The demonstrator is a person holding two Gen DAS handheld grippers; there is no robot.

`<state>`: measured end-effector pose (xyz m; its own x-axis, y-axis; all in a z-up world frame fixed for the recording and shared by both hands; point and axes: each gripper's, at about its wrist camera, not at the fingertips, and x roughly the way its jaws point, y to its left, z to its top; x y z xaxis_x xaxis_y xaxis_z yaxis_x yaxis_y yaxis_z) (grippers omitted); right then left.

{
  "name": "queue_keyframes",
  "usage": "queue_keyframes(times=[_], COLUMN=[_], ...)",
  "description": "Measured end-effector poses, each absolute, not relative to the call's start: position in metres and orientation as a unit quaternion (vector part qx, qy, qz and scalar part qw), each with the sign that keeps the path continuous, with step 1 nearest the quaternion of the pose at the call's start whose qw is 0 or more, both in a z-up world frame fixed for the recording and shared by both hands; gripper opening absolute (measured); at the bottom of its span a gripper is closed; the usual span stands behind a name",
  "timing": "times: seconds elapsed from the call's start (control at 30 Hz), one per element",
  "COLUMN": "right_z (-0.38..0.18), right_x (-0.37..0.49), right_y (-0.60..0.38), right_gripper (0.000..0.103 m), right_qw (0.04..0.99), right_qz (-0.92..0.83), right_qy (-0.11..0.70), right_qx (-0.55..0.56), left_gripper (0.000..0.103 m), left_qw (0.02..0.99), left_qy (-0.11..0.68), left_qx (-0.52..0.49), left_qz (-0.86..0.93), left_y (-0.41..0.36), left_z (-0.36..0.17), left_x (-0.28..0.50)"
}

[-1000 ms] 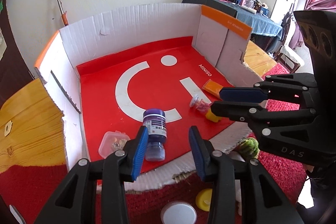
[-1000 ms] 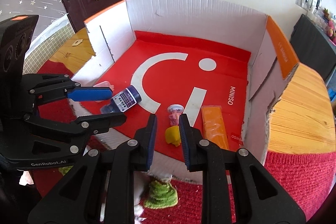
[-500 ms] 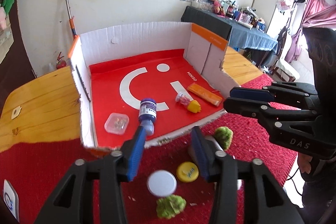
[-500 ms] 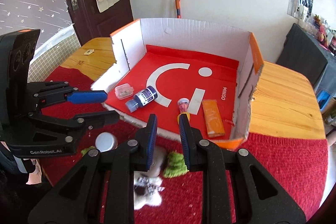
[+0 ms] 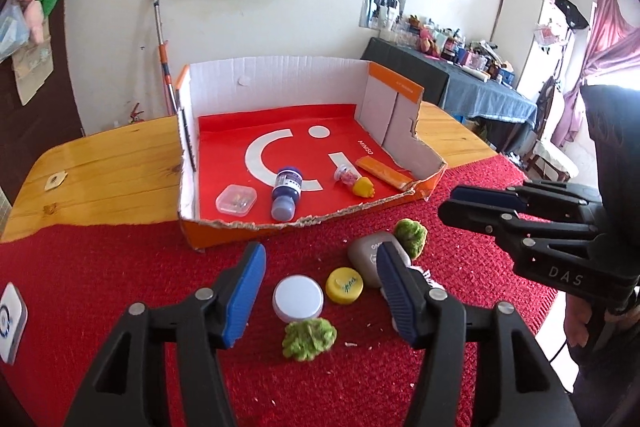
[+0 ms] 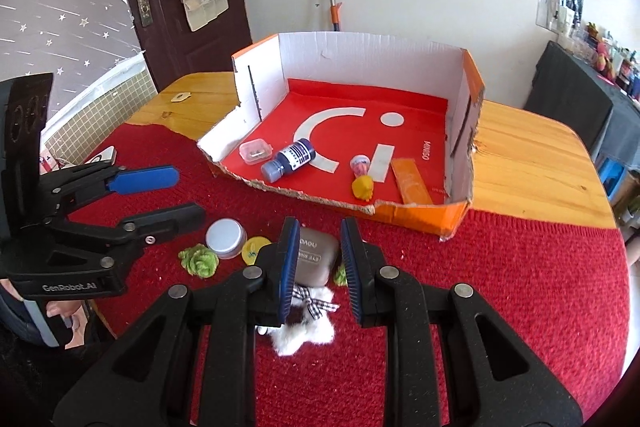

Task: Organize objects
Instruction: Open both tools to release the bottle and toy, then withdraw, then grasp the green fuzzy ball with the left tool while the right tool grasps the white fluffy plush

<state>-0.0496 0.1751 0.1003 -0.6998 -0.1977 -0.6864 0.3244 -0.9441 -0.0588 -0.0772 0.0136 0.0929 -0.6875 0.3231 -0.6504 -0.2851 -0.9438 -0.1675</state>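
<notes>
An orange cardboard box point(image 5: 280, 87) point(image 6: 360, 59) with a red floor holds a blue bottle point(image 5: 286, 193) point(image 6: 290, 159) lying on its side, a small clear case point(image 5: 236, 200), a yellow toy point(image 5: 362, 186) and an orange pack point(image 5: 382, 173). In front of it, on the red cloth, lie a round silver tin point(image 5: 298, 298) point(image 6: 226, 237), a yellow cap point(image 5: 344, 285), a grey case point(image 6: 316, 259) and green crochet pieces point(image 5: 308, 339). My left gripper point(image 5: 320, 267) point(image 6: 160, 195) hovers above the tin, jaws opening, nothing between them. My right gripper point(image 6: 320, 231) point(image 5: 480, 203) is shut and empty above the grey case.
The red cloth point(image 6: 520, 287) covers the near half of a wooden table point(image 5: 112, 167). A white fluffy item with a checked bow point(image 6: 308, 327) lies near me. A white device point(image 5: 10, 319) sits at the left cloth edge. A hand point(image 5: 580, 327) grips the right tool.
Both grippers have drawn back out of the box to above the cloth. The left jaws have widened and left the blue bottle lying in the box. The right jaws stayed shut.
</notes>
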Motion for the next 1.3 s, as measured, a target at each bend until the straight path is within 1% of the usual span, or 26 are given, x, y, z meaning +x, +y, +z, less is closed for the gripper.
queue_keyframes(times=[0.03,0.1,0.17,0.53,0.97,1.0,1.07,1.1,1.13,1.3], right_z=[0.099,0.093,0.088,0.058,0.041,0.041,0.04,0.04,0.042,0.045], right_x=[-0.047,-0.044,-0.042,-0.03,-0.018,-0.018,-0.016,-0.014,-0.011,-0.007], right_y=[0.176,0.177,0.179,0.197,0.206,0.206,0.206,0.207,0.206,0.202], right_gripper=[0.021,0.021,0.021,0.021,0.022,0.025,0.042,0.066,0.076,0.076], right_qw=[0.142,0.148,0.149,0.131,0.099,0.097,0.093,0.091,0.094,0.09], right_qz=[-0.918,-0.917,-0.917,-0.923,-0.931,-0.931,-0.934,-0.936,-0.939,-0.944], right_qy=[0.087,0.082,0.075,0.021,0.016,0.017,0.019,0.02,0.02,0.034], right_qx=[0.359,0.362,0.362,0.362,0.352,0.35,0.345,0.34,0.329,0.317], left_gripper=[0.061,0.066,0.067,0.067,0.067,0.067,0.067,0.067,0.067,0.067], left_qw=[0.163,0.159,0.154,0.119,0.117,0.117,0.116,0.117,0.117,0.117], left_qy=[-0.029,-0.036,-0.041,-0.046,-0.044,-0.043,-0.042,-0.042,-0.042,-0.043], left_qx=[-0.358,-0.356,-0.355,-0.363,-0.373,-0.373,-0.371,-0.371,-0.37,-0.369], left_qz=[0.919,0.92,0.921,0.923,0.919,0.92,0.92,0.92,0.921,0.921], left_y=[0.013,0.012,0.011,0.008,0.01,0.011,0.012,0.012,0.012,0.012], left_z=[0.092,0.09,0.086,0.054,0.034,0.034,0.034,0.034,0.034,0.034], left_x=[-0.075,-0.071,-0.068,-0.058,-0.048,-0.048,-0.048,-0.048,-0.048,-0.048])
